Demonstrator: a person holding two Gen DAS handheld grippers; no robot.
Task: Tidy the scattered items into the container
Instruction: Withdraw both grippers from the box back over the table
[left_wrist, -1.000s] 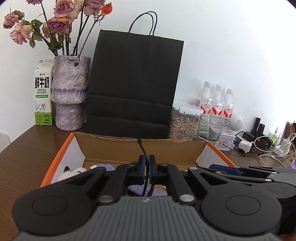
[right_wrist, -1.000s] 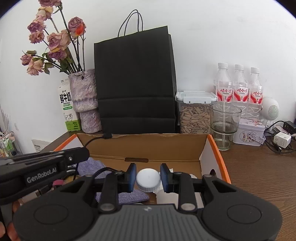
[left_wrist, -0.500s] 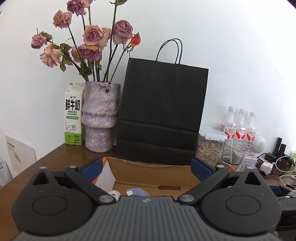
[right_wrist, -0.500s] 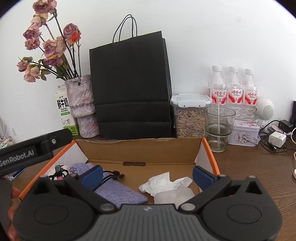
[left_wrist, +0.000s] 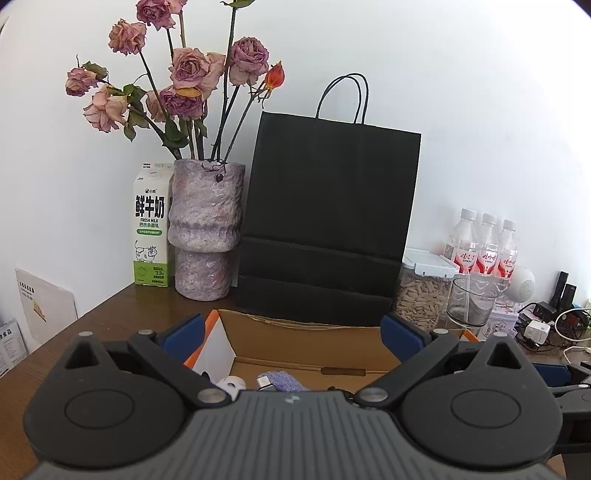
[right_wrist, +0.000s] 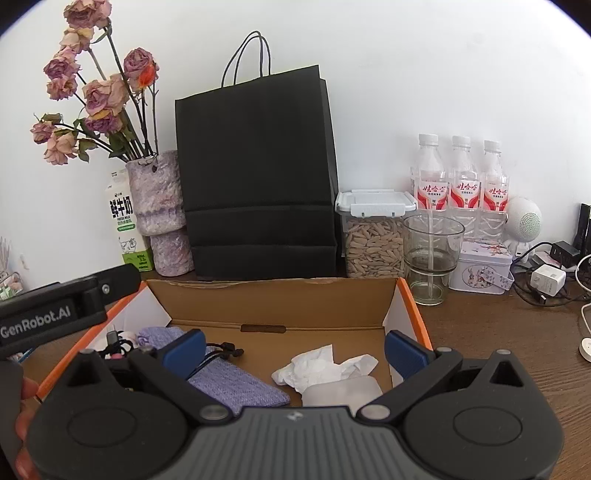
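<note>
Two hand-held grippers poised over an open cardboard box (right_wrist: 273, 295) that serves as the container, standing on a dark wooden bench (right_wrist: 498, 332) in front of a black paper bag (right_wrist: 258, 177). The right gripper (right_wrist: 295, 350) has its jaws fully released, the blue pads spread to either side of the box interior with nothing between them; directly below and ahead lie a crumpled white tissue (right_wrist: 321, 367) and a pale translucent lid-like piece (right_wrist: 343, 393), on the box floor. The left gripper (left_wrist: 291, 334) likewise has its jaws released and empty; it sits higher and further back, so that only the far wall of the box (left_wrist: 306, 338) and a strip of its contents show. On the left side of the box lie a lavender fabric pouch (right_wrist: 229, 376) with a black drawstring, a tangle of dark cable (right_wrist: 118, 345) and a small white round item (left_wrist: 231, 382), grouped against the orange-edged side flap, which leaves the middle of the floor free. Every scattered item visible lies inside the walls; judged from this, the deposit step appears finished for both hands. The objects behind the box, namely a vase of dried roses (left_wrist: 207, 229), a milk carton (left_wrist: 151, 229), a jar of seeds (right_wrist: 373, 236), a glass (right_wrist: 432, 254) and water bottles (right_wrist: 460, 177), stand upright in a row along the wall and read as fixed furnishings, not clutter to collect.
</note>
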